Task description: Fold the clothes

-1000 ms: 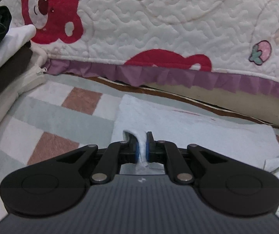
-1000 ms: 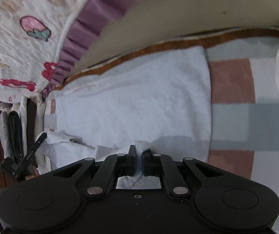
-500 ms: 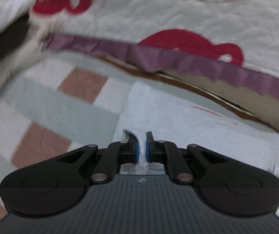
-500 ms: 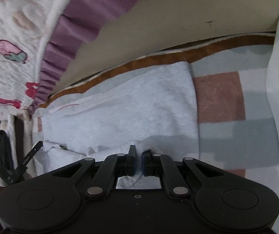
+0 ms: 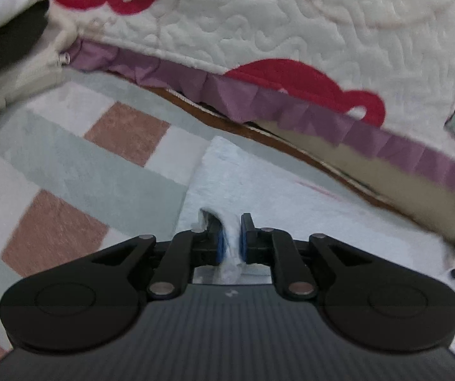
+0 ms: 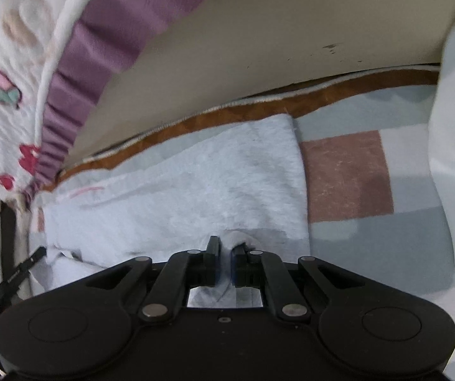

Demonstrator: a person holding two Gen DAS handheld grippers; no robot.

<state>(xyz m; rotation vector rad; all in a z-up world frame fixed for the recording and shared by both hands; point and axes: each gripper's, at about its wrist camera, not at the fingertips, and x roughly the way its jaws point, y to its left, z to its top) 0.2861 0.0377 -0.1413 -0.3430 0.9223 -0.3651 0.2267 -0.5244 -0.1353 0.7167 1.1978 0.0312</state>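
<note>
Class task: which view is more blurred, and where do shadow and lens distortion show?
Left wrist view: motion blur smears the quilted white bedspread with red bears; the left gripper stays sharp. Right wrist view: crisper; a shadow falls on the pale blue fleece garment ahead of the right gripper; fisheye bends the brown rug edging.

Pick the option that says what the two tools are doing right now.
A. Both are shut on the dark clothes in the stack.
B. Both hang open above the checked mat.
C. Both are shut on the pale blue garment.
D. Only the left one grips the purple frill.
C: a pinch of the pale blue garment shows between the closed fingers of the left tool and of the right tool.
</note>
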